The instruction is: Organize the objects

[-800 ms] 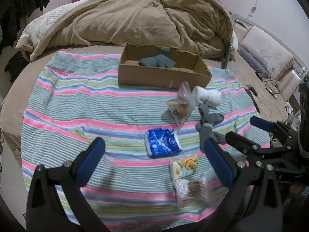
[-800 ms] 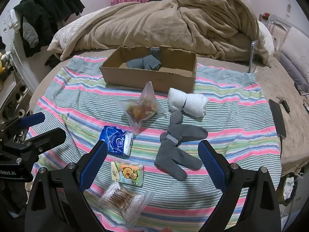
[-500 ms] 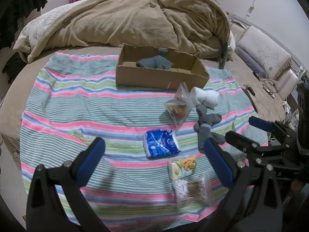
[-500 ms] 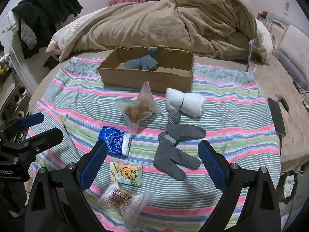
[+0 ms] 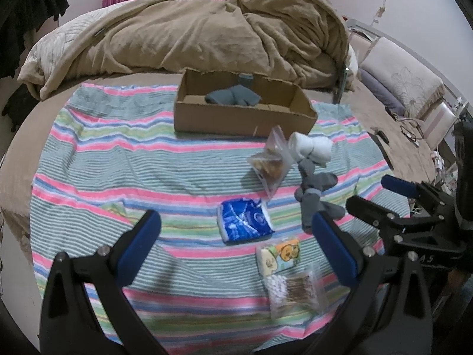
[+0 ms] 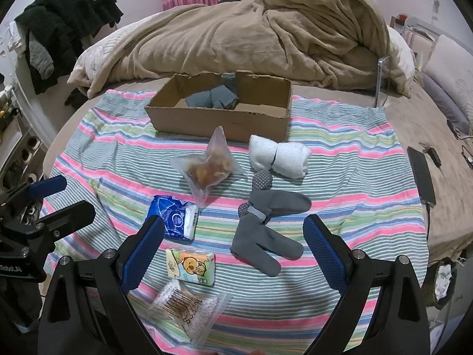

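A cardboard box (image 5: 242, 124) (image 6: 218, 124) with folded blue-grey socks (image 6: 211, 97) stands at the far side of a striped cloth (image 5: 118, 159). In front lie a clear snack bag (image 6: 208, 168), a rolled white sock pair (image 6: 279, 156), grey socks (image 6: 266, 224), a blue tissue pack (image 5: 244, 220) (image 6: 174, 217), a cartoon tissue pack (image 6: 190, 266) and a cotton swab bag (image 6: 186, 309). My left gripper (image 5: 236, 245) is open and empty above the blue pack. My right gripper (image 6: 235, 251) is open and empty above the grey socks.
A rumpled tan blanket (image 6: 266, 38) fills the bed behind the box. A phone (image 6: 421, 174) with a cable lies on the brown sheet at the right. Dark clothes (image 6: 65, 20) hang at the left. Pillows (image 5: 399, 80) sit at the right.
Both grippers have drifted slightly; the scene has shifted a little in view. Nothing was grasped or moved on the cloth.
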Motion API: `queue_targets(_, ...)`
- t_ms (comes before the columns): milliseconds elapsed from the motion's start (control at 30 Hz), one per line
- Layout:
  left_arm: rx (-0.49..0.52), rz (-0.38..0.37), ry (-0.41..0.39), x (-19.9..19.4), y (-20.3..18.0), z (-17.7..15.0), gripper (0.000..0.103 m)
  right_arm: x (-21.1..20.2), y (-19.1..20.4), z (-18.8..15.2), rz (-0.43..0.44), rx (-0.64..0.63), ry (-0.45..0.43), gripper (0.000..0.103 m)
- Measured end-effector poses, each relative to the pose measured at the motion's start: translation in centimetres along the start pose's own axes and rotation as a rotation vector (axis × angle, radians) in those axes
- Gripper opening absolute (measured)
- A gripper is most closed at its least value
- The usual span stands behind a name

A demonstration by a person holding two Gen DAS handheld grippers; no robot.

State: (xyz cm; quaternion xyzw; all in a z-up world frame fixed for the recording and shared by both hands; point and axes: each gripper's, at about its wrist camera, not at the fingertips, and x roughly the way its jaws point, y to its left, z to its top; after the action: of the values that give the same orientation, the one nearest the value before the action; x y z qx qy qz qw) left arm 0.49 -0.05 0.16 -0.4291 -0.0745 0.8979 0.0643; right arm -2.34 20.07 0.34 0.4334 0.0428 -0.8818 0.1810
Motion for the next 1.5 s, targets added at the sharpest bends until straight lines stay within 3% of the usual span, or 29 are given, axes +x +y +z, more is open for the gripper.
queue_targets(700,-0.012,-0.001,0.019,1.3,0.3,0.1,0.102,0.8,-0.9,0.2,-0.016,0.019,0.012,0.096)
queue_targets(1500,-0.013,-0.055,0.234,11.6,0.8,-1.5,0.100,8.5,-5.4,-2.0,-0.061,0.088,0.180,0.096)
